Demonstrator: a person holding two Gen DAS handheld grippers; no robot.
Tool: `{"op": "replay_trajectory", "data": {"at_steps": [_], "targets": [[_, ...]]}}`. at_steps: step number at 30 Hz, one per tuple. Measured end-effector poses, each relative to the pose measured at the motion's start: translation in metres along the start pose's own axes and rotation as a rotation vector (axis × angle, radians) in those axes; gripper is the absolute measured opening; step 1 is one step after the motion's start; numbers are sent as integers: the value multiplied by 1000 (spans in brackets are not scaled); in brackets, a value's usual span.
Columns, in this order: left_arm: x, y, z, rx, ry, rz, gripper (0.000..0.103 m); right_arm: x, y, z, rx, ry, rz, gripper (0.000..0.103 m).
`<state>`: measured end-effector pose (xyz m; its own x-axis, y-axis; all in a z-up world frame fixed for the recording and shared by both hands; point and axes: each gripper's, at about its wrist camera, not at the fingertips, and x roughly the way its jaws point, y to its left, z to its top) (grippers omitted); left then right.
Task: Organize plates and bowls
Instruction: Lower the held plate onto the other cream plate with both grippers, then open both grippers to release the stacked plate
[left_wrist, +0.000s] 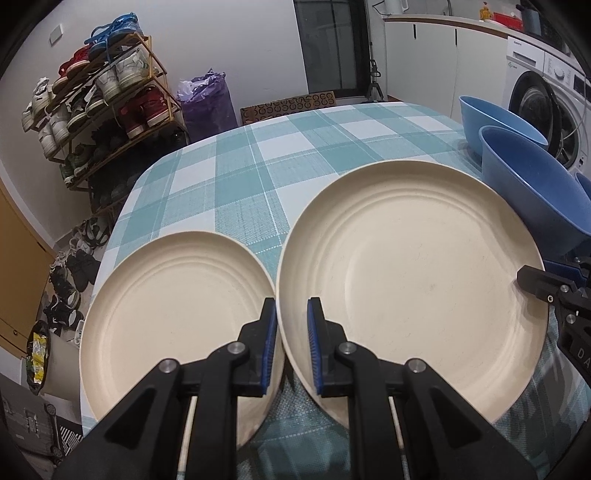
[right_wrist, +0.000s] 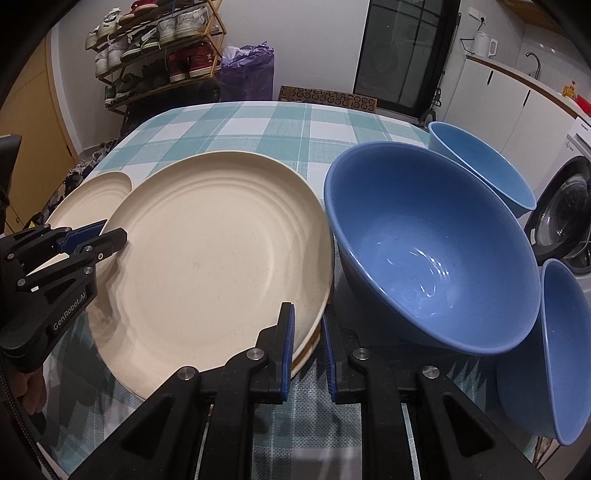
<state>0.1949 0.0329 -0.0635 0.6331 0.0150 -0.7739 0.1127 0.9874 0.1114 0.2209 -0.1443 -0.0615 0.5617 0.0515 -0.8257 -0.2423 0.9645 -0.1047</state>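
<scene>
A large cream plate (left_wrist: 410, 288) lies on the checked table, and both grippers hold it. My left gripper (left_wrist: 291, 306) is shut on its left rim, also seen from the right wrist as the left gripper (right_wrist: 107, 234). My right gripper (right_wrist: 307, 314) is shut on the right rim of the large plate (right_wrist: 221, 258), where a second cream rim shows just underneath. A smaller cream plate (left_wrist: 177, 317) sits to the left, its edge partly covered by the large one. Three blue bowls stand on the right: a big one (right_wrist: 424, 251), one behind it (right_wrist: 480, 162) and one at the near right (right_wrist: 561, 350).
The table with its teal checked cloth (left_wrist: 280, 155) ends close behind the bowls and left of the small plate. Beyond it stand a shoe rack (left_wrist: 107, 99), a purple bag (left_wrist: 208, 99) and a washing machine (left_wrist: 546, 96). Shoes lie on the floor at the left.
</scene>
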Motion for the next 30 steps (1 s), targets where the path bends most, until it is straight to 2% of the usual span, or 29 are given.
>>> {"op": "replay_trajectory", "data": {"at_steps": [23,30], "targets": [[-1,-3,0,11,-1,-2,17,7,14,-2,-86,17,-70,20],[-2,-2,0,2,0,-8,17,10,12,-4,-85,35,-52,25]]}}
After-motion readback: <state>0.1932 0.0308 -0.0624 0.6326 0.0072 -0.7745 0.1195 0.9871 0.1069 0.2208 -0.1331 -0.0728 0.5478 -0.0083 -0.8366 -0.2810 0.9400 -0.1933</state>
